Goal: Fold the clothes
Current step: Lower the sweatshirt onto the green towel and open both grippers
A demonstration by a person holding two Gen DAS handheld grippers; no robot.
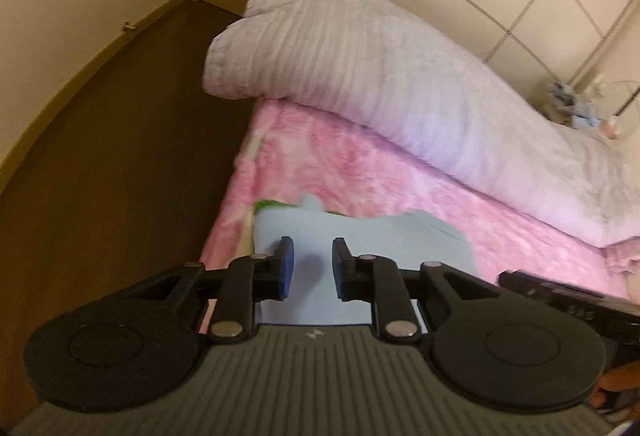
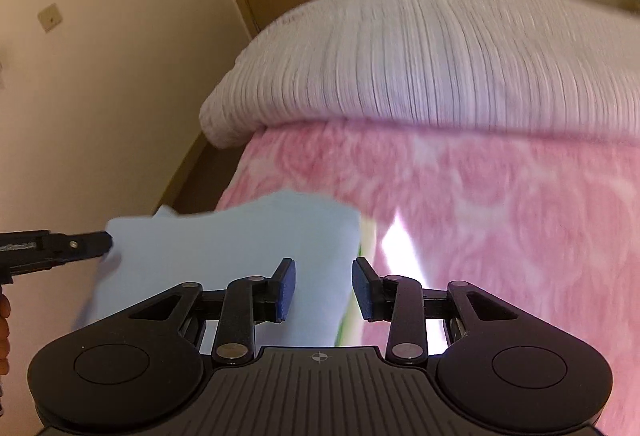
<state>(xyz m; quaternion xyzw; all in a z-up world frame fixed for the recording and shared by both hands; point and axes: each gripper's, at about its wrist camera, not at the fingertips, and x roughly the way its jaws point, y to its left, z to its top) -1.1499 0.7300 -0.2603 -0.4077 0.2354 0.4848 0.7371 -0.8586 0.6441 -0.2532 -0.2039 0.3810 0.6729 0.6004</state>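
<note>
We're early in the fold, by our read: the light-blue garment lies on the pink bedspread near the bed's corner, w/ a green item peeking out under its far edge. A grey duvet is heaped beyond, well apart from the cloth.

Left gripper: jaws spread, nothing between the pads, hovering over the garment. Right gripper: also spread, over the cloth's right edge, empty. In the right wrist view the left tool's tip sits at the garment's left edge, which looks lifted there; whether it touches, we can't tell. Both views are motion-blurred.

Next move, we reckon: bring each claw down on an edge/corner, pinch a single layer, then carry it across evenly so the fold lands straight.
</note>
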